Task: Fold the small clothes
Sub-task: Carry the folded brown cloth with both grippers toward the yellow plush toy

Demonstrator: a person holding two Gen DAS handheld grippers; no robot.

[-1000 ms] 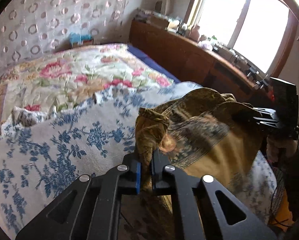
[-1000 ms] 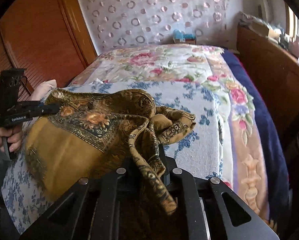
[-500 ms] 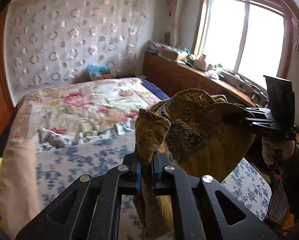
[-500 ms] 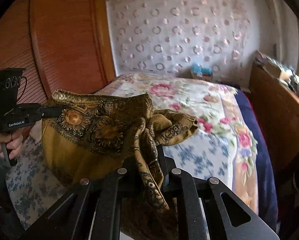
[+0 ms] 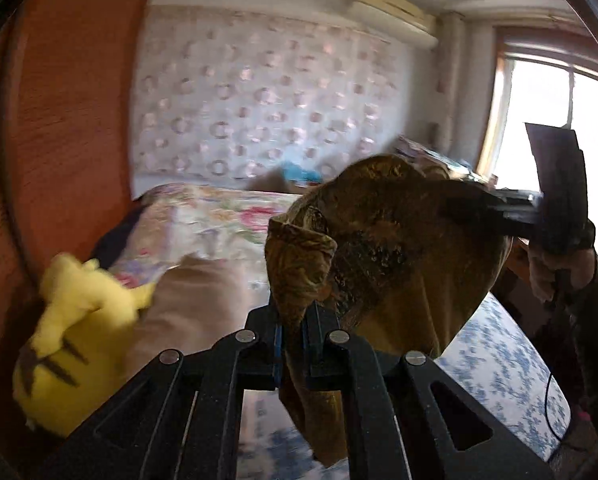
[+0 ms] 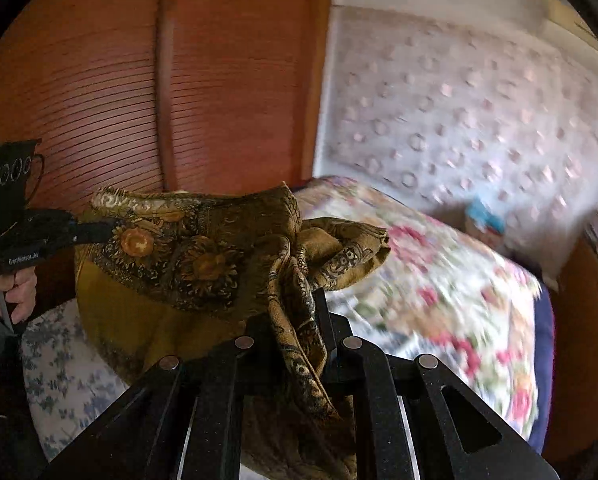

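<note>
A mustard and brown patterned cloth [image 5: 383, 248] hangs in the air above the bed, stretched between both grippers. My left gripper [image 5: 294, 314] is shut on one bunched corner, and the rest droops below its fingers. In the right wrist view the same cloth [image 6: 187, 264] shows its sunflower border, with my right gripper [image 6: 299, 312] shut on a twisted fold. The right gripper [image 5: 459, 204] also shows in the left wrist view, held by a hand [image 5: 555, 272]. At the left of the right wrist view, the left gripper [image 6: 99, 228] bites the cloth's far edge.
A yellow plush toy [image 5: 71, 320] and a beige pillow [image 5: 195, 300] lie at the left by the wooden wardrobe [image 6: 139, 100]. The bed carries a rose-patterned quilt [image 6: 439, 280] and a blue-flowered sheet [image 5: 499, 360]. A bright window [image 5: 539, 120] is at the right.
Both grippers have risen and swung left toward the wardrobe, carrying the cloth up off the blue-flowered sheet. Both stay shut on it.
</note>
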